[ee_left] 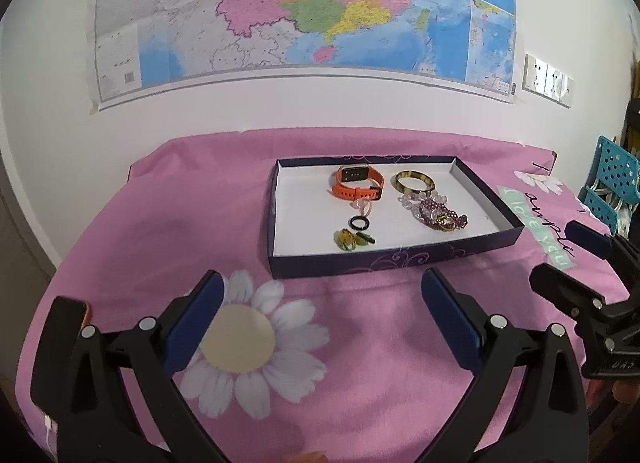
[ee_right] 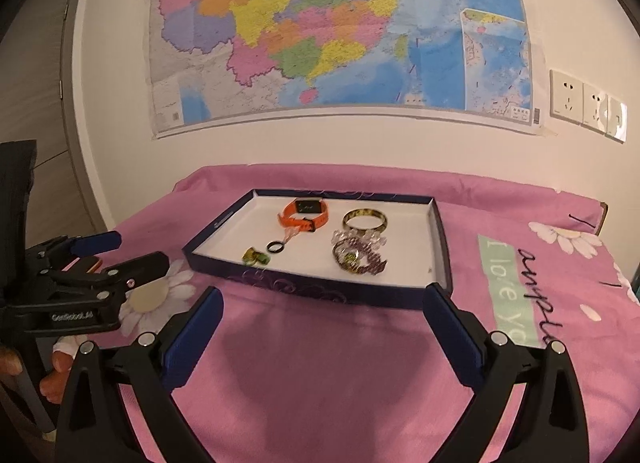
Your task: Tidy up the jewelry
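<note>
A shallow dark-blue box [ee_left: 384, 261] [ee_right: 304, 289] with a white floor lies on the pink cloth. In it rest an orange smartwatch [ee_left: 356, 183] [ee_right: 305, 213], a tortoiseshell bangle [ee_left: 415, 182] [ee_right: 365, 219], clear and purple bead bracelets [ee_left: 438, 215] [ee_right: 362, 255], a small black ring [ee_left: 360, 223] [ee_right: 276, 247] and green-yellow pieces [ee_left: 352, 241] [ee_right: 256, 257]. My left gripper [ee_left: 322, 291] stands open and empty in front of the box, over a daisy print. My right gripper [ee_right: 324, 303] is open and empty too, just short of the box's near wall.
A pink daisy-print cloth [ee_left: 160, 223] [ee_right: 320, 363] covers the table against a white wall with a large map [ee_left: 304, 11] [ee_right: 340, 35]. Wall sockets [ee_right: 586, 105] sit at right. A blue perforated rack [ee_left: 614, 187] stands off the table's right end. A hand [ee_right: 60, 363] holds the left tool.
</note>
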Motion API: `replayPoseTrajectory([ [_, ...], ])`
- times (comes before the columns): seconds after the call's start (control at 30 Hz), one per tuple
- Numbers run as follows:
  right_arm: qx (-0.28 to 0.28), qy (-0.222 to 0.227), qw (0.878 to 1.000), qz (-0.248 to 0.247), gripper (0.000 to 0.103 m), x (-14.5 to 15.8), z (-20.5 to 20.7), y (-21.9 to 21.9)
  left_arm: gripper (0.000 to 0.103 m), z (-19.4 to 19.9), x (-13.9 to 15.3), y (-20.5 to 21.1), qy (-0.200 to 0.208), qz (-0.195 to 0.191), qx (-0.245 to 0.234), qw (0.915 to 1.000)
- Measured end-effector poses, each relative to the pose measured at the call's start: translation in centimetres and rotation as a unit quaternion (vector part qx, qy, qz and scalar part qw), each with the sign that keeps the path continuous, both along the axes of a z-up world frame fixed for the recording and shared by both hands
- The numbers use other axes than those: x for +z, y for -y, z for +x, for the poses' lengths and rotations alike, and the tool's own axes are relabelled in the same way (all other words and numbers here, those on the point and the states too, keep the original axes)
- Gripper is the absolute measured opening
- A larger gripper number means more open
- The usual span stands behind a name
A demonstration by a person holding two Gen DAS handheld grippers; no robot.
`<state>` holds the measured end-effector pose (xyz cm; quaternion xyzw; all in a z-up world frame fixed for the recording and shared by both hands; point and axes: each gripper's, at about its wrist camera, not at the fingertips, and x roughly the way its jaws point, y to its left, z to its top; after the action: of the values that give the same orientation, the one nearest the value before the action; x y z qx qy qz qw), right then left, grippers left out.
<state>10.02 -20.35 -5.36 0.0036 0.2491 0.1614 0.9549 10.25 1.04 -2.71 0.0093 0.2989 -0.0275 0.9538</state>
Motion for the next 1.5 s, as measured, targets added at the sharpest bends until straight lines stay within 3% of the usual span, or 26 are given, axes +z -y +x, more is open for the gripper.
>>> replayPoseTrajectory([
  [1.5,-0.017,0.035,0.999,-0.005,0.096,0.8,-4.1,0.7,0.097,-5.0,2.0,-0.4,0.067,0.011,0.031,0.9972],
])
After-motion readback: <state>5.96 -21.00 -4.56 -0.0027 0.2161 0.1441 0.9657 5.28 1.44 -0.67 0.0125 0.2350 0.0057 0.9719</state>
